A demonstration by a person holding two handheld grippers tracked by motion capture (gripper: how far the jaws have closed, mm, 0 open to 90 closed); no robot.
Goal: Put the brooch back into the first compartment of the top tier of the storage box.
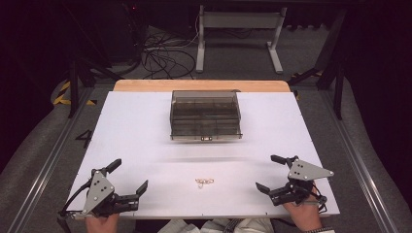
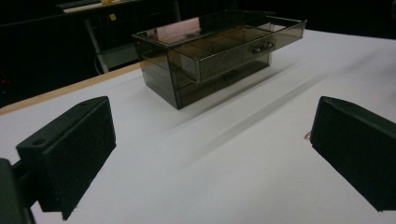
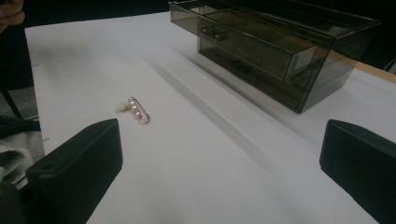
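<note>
Black fingers (image 3: 74,163) wide apart, empty

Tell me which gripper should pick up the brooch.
Neither clearly: the brooch lies about midway between the open left gripper and the open right gripper. I lean right: in the right gripper view the brooch lies just beyond its jaws.

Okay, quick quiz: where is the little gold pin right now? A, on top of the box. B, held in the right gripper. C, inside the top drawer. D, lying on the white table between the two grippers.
D: the pin lies bare on the table, in front of the box, with the left gripper and right gripper open on either side of it.
</note>
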